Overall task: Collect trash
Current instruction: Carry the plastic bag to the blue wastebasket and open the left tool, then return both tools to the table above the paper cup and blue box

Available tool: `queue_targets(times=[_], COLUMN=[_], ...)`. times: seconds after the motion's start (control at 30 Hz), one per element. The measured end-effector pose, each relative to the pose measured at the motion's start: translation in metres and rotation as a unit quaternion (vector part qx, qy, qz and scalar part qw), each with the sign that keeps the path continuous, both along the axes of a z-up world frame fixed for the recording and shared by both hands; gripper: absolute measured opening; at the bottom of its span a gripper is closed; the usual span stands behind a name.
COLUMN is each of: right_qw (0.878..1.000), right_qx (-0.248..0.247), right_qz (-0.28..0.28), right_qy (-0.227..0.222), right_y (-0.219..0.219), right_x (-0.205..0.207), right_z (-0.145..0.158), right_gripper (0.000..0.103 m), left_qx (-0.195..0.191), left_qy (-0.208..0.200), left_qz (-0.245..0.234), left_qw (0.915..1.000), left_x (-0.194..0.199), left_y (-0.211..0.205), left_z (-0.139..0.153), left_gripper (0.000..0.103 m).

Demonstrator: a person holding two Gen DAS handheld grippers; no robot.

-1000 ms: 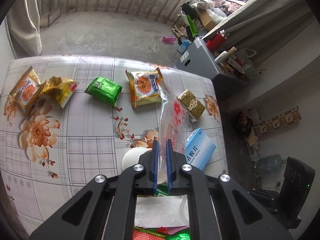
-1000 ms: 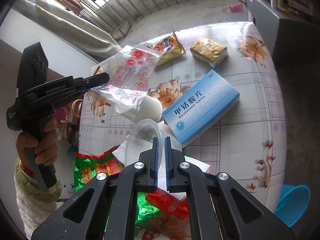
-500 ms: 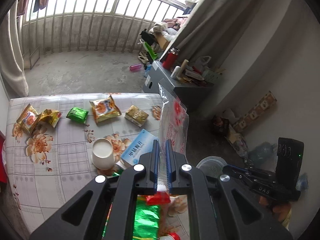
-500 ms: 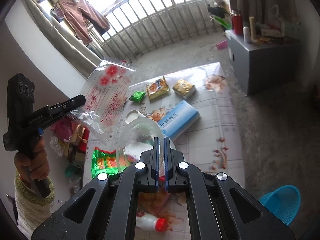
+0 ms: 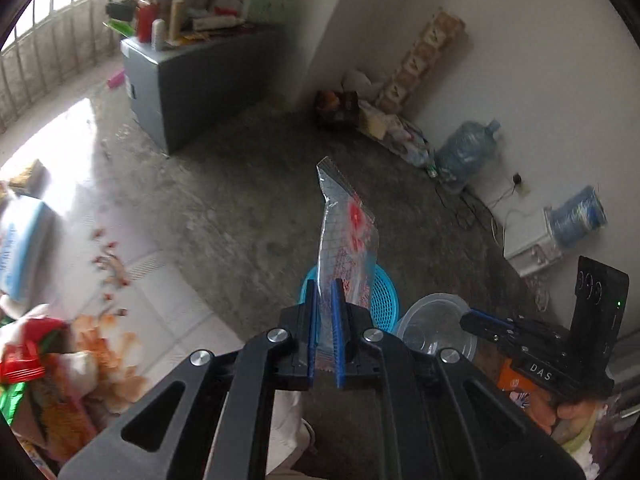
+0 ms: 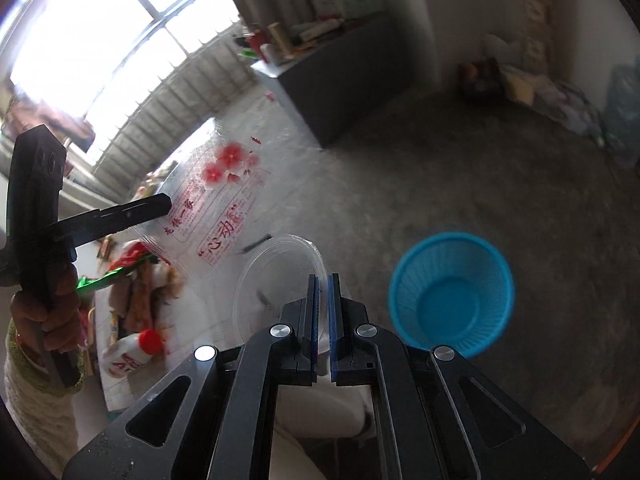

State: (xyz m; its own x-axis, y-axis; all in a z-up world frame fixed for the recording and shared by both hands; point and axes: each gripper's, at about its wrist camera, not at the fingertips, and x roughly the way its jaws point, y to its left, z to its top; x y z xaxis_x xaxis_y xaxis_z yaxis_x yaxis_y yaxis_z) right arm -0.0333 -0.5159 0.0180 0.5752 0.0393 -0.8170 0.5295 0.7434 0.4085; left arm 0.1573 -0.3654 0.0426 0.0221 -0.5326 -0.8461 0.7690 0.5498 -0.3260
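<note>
Left wrist: left tool pinches clear bag, upright over blue basket

Open concrete floor surrounds the blue basket, its mouth unobstructed. Grey cabinet stands far; cluttered table lies left; water jug stands far right.

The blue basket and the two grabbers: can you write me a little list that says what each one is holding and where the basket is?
left gripper: shut on clear plastic bag with red flowers
right gripper: shut on rim of clear plastic container
blue basket: on the concrete floor, upright, looks empty
table: wrappers and a small red-capped bottle lie on it
</note>
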Motion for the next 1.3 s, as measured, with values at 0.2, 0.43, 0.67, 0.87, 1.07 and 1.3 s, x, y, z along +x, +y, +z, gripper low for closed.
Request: queue_targets(times=[0.2,0.43,0.67,0.87,1.07,1.3], right_qw=[0.990,0.967,0.954,0.960,0.969,0.968], right_qx=[0.053,0.114,0.137,0.104,0.014,-0.120], right_qz=[-0.118,-0.216,-0.255,-0.253,-0.239,-0.216], right_qy=[0.051,0.068,0.074,0.062,0.058,0.044], right_y=[-0.053,-0.092,-0.103,-0.088,-0.071,-0.039], right_x=[-0.045,-0.053,-0.065,-0.083,-0.088,-0.082], right_z=[-0.098,-0.197,-0.237,-0.219,-0.180,-0.111], right_gripper=[0.003,0.008,0.047,0.061,0.082,0.095], left_qx=[0.051,0.094,0.079,0.058,0.023,-0.024], left_qy=[0.039,0.058,0.037,0.015,-0.041,-0.031], left_qz=[-0.025,-0.016,-0.021,-0.026,-0.063,-0.062], left_qw=[0.9976,0.9938,0.9960,0.9979,0.9969,0.9973], left_x=[-0.030,-0.039,-0.045,-0.050,-0.070,-0.068], left_y=[-0.107,-0.161,-0.149,-0.136,-0.110,-0.053], left_z=[-0.109,-0.193,-0.202,-0.174,-0.135,-0.087], left_gripper=[0.008,0.017,0.059,0.065,0.067,0.067])
